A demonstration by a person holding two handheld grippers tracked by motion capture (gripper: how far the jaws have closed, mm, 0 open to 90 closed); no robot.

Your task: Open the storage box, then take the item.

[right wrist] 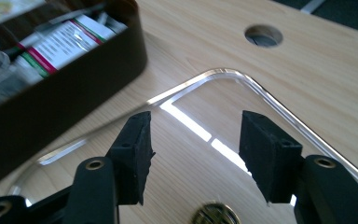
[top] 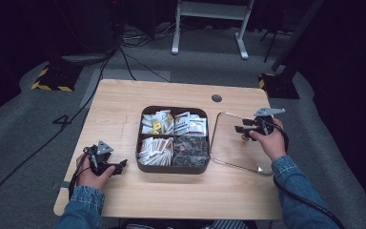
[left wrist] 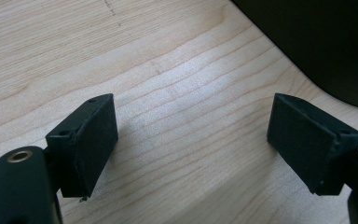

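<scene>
A dark brown box with four compartments of sachets and packets stands in the middle of the wooden table. Its clear lid lies flat on the table just right of it, with a small gold knob at its middle. My right gripper hovers over that lid, jaws open and empty, the knob just below them. My left gripper rests low on the table left of the box, jaws open with only bare wood between them. The box's dark wall is just ahead of it.
A round cable hole sits near the table's far edge, beyond the lid. Cables run over the grey floor at the left, and a white desk frame stands behind the table. Bare wood lies left of the box and along the near edge.
</scene>
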